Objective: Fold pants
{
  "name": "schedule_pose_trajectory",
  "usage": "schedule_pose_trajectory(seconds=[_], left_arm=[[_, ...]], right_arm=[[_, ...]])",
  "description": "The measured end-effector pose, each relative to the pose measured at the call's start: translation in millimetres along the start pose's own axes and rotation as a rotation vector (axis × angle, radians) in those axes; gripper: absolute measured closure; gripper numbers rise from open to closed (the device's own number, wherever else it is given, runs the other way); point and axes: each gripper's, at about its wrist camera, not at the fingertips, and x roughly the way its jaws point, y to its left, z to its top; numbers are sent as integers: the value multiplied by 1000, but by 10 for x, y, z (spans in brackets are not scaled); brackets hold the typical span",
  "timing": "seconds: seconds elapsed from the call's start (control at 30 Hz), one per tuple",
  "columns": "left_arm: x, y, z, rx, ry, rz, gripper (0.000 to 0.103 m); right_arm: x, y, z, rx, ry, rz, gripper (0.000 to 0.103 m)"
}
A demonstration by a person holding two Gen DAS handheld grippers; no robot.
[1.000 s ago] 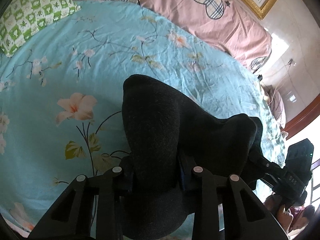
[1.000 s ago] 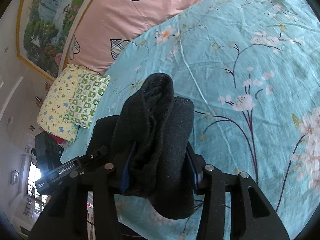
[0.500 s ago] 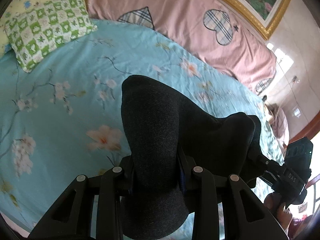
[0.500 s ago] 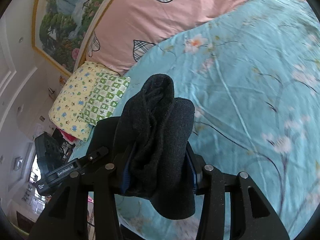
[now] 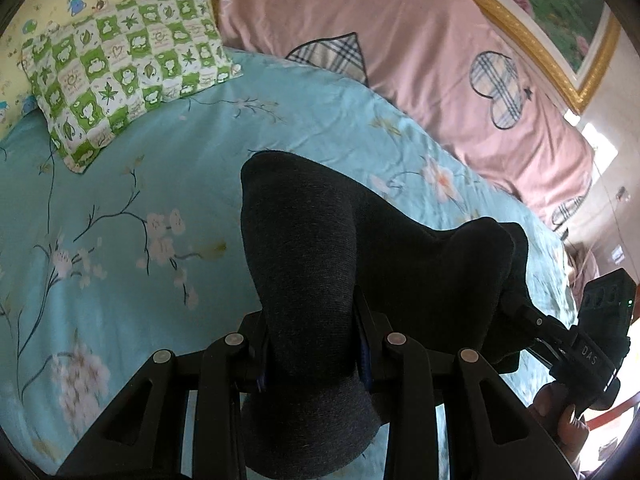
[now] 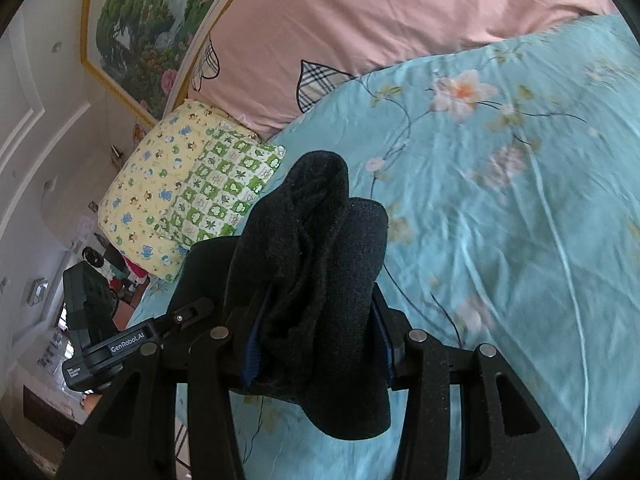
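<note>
L gripper (image 5: 312, 344) is clamped on a thick bunch of the pants (image 5: 360, 264): dark grey knit, folded over and bulging up between the jaws and below them. R gripper (image 6: 316, 340) is clamped on another bunch of the same pants (image 6: 316, 248), more layers visible here, wadded and rolled, blue pads just showing at both sides of the cloth. Neither pair of jaws is apart or fully together; both are shut on fabric.

Pants are off the bed, held up in the air between the two grippers, span of cloth running from L grip across to R grip in the L wrist view. The R tool body (image 5: 596, 344) shows at far right there, w/ a hand (image 5: 560, 412) under it.

Below: teal floral sheet (image 5: 120, 200), pink quilt (image 5: 400, 40) at far side, green check pillow (image 5: 120, 76) far left on a yellow one (image 6: 148, 196). Framed painting (image 6: 148, 20) on wall.

Why held so, prob: two grips on one edge keep the garment spread so it hangs w/o twisting, ready to lay flat on the sheet. Thick bunches suggest it's already doubled at least once, can't confirm fold count. Judgement: mid-carry, fold not yet laid down. Risk: the wad at the R grip may drop as a lump, not a clean edge.
</note>
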Motion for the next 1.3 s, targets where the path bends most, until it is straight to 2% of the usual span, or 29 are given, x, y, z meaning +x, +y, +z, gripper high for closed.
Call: schedule_pose_trajectory(seconds=[0.27, 0.5, 0.6, 0.67, 0.8, 0.9, 1.03, 1.17, 1.3], left_arm=[[216, 130, 149, -16, -6, 20, 71], [386, 210, 103, -6, 6, 31, 70], [420, 242, 81, -2, 2, 25, 66], [449, 265, 63, -1, 5, 25, 59], [456, 283, 21, 2, -1, 34, 51], [416, 280, -4, 11, -18, 68, 41], [330, 254, -46, 34, -36, 95, 38], [259, 252, -119, 46, -34, 109, 34], [200, 274, -187, 28, -34, 103, 33]], right_arm=[[347, -74, 182, -19, 26, 4, 56], [564, -178, 192, -9, 64, -19, 55], [586, -232, 175, -1, 69, -22, 53], [589, -251, 176, -5, 71, -33, 51], [560, -299, 150, -34, 60, -84, 47], [529, -332, 134, -49, 48, -95, 47], [484, -299, 116, -71, 36, -111, 46], [400, -237, 72, -91, 22, -136, 34], [276, -131, 11, -135, -5, -139, 32]])
